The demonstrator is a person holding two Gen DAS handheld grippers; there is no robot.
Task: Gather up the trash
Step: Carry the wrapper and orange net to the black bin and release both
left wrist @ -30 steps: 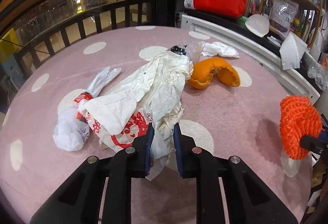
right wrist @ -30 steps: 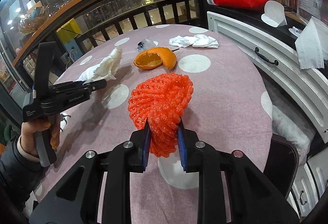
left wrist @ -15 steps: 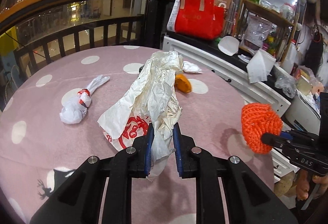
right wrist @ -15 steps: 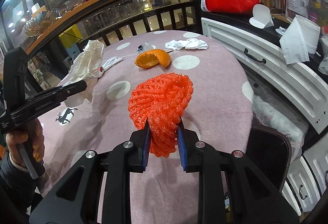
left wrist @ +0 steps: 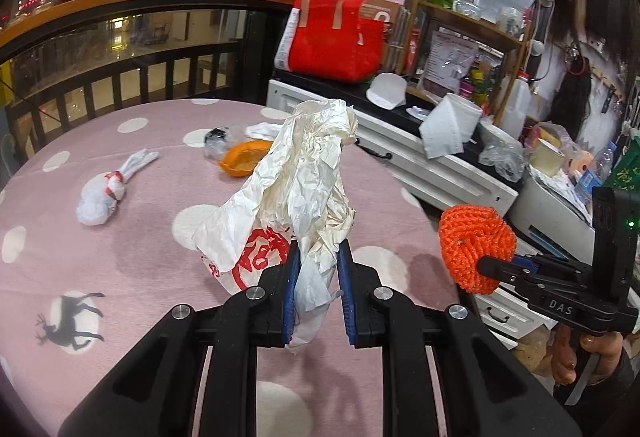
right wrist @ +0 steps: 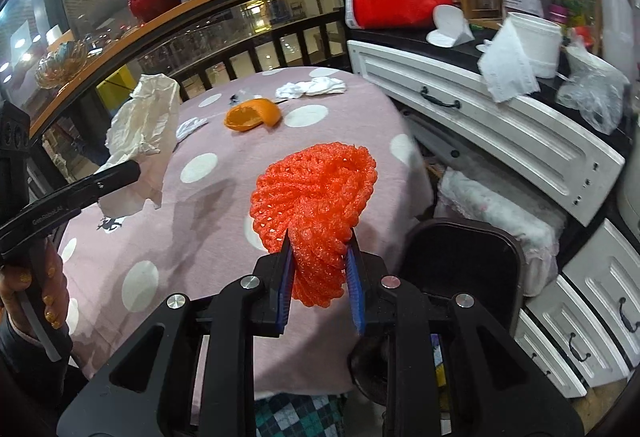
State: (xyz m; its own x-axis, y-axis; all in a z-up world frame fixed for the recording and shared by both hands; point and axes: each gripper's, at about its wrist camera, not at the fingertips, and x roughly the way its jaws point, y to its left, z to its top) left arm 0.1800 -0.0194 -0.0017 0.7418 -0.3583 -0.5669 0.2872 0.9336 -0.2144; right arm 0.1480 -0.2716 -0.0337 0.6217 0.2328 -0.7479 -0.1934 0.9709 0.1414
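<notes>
The left gripper (left wrist: 316, 285) is clamped on a crumpled white paper bag (left wrist: 296, 189) with red print, which hangs lifted above the table (left wrist: 140, 269), over the near half of its pink, white-dotted cloth. The right gripper (right wrist: 320, 277) is clamped on an orange foam net (right wrist: 316, 205), held above the table's right edge, close to a dark chair (right wrist: 460, 257) that stands beside that edge.

Still lying on the table: a knotted white bag (left wrist: 108, 193) toward the left edge, an orange peel (left wrist: 242, 161) near the far edge, a small clear wrapper with something dark in it (left wrist: 216, 141) just beside the peel, and a crumpled white tissue (right wrist: 312, 88) at the far edge by the white cabinet (right wrist: 500, 133).

In the left view the right gripper with the net shows at the right; in the right view the left gripper (right wrist: 120, 173) with the paper bag shows at the left, a hand (right wrist: 36, 289) on its handle.
</notes>
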